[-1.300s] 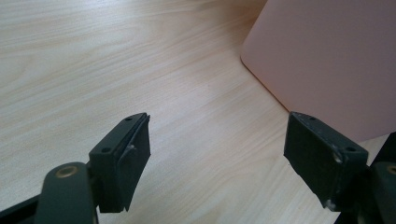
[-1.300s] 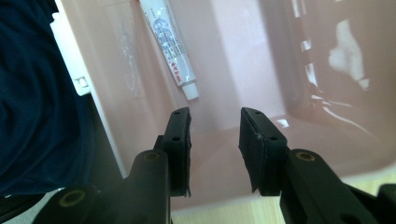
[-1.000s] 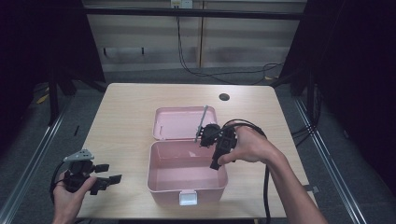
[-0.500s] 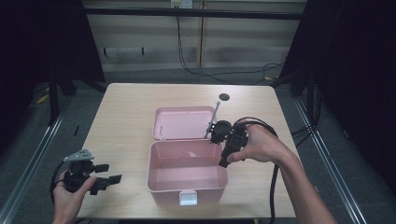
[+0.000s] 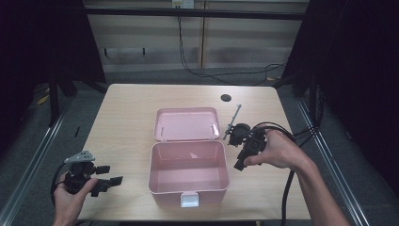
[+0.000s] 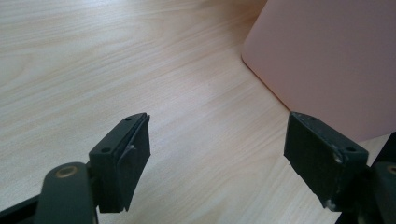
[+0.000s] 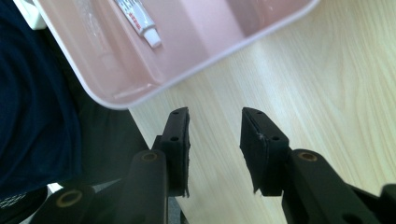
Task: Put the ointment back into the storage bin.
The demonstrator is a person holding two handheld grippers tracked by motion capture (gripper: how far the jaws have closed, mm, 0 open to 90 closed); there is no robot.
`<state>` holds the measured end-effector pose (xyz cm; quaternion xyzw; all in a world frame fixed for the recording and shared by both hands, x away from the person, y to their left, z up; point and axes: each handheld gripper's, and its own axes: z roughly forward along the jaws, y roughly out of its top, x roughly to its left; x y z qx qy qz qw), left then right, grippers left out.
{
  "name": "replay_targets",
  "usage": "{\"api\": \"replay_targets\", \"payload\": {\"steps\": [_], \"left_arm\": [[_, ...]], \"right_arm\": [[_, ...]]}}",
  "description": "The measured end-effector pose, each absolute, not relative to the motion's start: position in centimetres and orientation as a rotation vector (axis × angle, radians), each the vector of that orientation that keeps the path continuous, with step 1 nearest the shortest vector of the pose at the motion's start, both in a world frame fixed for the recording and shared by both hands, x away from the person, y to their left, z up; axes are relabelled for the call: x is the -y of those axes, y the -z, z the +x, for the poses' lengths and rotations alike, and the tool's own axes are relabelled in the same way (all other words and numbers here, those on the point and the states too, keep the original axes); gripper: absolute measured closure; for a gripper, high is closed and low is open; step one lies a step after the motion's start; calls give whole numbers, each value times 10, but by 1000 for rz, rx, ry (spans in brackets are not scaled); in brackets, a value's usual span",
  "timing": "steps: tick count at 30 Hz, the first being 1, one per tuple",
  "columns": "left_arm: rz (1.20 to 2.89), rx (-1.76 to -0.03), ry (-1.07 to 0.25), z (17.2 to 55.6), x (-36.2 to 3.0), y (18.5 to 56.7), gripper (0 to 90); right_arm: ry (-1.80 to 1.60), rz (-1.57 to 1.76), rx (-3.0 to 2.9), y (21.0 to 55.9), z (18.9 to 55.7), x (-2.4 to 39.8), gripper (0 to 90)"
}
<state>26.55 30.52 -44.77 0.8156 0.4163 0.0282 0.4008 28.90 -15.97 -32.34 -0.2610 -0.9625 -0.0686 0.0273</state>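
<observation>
An open pink box stands at the table's middle, its lid lying flat behind it. A small white tube with red print lies on the box's floor. To the right of the box, my right gripper is held low over the table, pointing toward the front edge. Its jaws have just been opening a little; the gap is narrow and nothing is in it. At the front left my left gripper rests open and empty, facing the box's side wall.
The light wooden table has a dark round hole at the back right. Cables trail from both grippers. Metal frame rails run along both sides of the table. Bare tabletop lies left of the box.
My right hand has carried its gripper rightward, from over the lid's right edge to the table right of the box. The left gripper has stayed put.
</observation>
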Motion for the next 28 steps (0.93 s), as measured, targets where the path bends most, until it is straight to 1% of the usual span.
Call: {"api": "replay_targets", "payload": {"steps": [7, 19, 20, 25, 27, 28], "left_arm": [[2062, -1054, -73, 266, -305, 448, 226], [2059, -1058, -74, 265, -305, 448, 226], [2060, -1058, -75, 265, -305, 448, 226], [2059, -1059, -72, 265, -305, 448, 226], [2061, -1059, -73, 265, -305, 448, 226], [2060, -1058, -73, 265, -305, 448, 226]], "right_arm": [[216, -888, 2956, 328, 283, 176, 624], [246, -1108, 2880, 356, 281, 212, 612], [277, -1163, 2856, 364, 278, 218, 604], [312, -1254, 2833, 376, 276, 230, 579], [341, -1299, 2822, 384, 274, 235, 539], [384, -1341, 2801, 393, 272, 239, 535]]}}
